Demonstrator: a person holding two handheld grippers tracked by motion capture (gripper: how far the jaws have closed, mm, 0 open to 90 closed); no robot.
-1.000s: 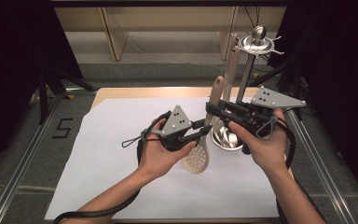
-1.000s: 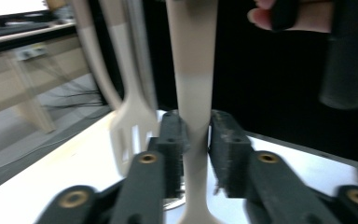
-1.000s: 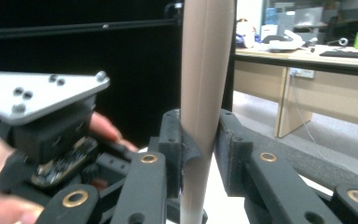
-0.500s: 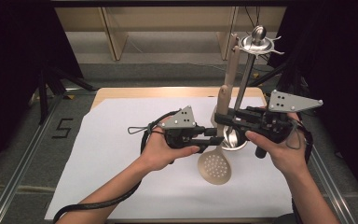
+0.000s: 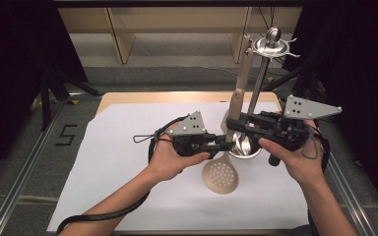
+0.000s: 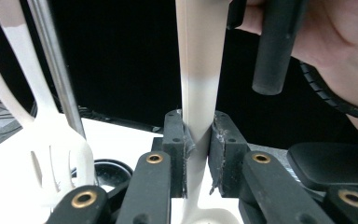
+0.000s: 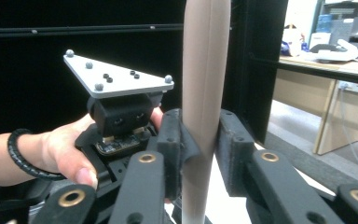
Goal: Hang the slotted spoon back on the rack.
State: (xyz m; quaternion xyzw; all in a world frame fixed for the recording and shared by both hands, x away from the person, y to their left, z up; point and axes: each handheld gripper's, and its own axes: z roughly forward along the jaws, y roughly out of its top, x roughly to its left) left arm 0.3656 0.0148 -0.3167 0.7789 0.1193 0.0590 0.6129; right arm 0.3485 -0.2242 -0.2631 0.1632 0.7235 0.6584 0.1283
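- The beige slotted spoon (image 5: pixel 228 147) stands nearly upright above the tabletop (image 5: pixel 128 147), with its round perforated bowl low, over the white sheet, and its long handle rising up and slightly away from the person.
- Its long axis runs close to vertical, leaning a little toward the far right, alongside the steel pole of the utensil stand (image 5: pixel 256 98).
- The left gripper (image 5: pixel 224 142) is clamped on the spoon's neck just above the bowl; in the left gripper view its fingers (image 6: pixel 175 154) press both sides of the pale handle (image 6: pixel 198 93).
- The right gripper (image 5: pixel 234 123) grips the same handle a little higher up; in the right gripper view its fingers (image 7: pixel 233 154) close on the tan shaft (image 7: pixel 205 93), which runs straight up through the frame.
- The two grippers face each other from either side, nearly touching, each held in one of the person's hands.
- The stand's round steel base sits just behind the spoon's bowl, close to the grippers, and its hooked crown is at the top of the pole.
- In the left gripper view a white slotted utensil (image 6: pixel 51 135) is at the left beside the steel pole; whether it hangs from the stand I cannot tell.
- A white sheet covers most of the tabletop.
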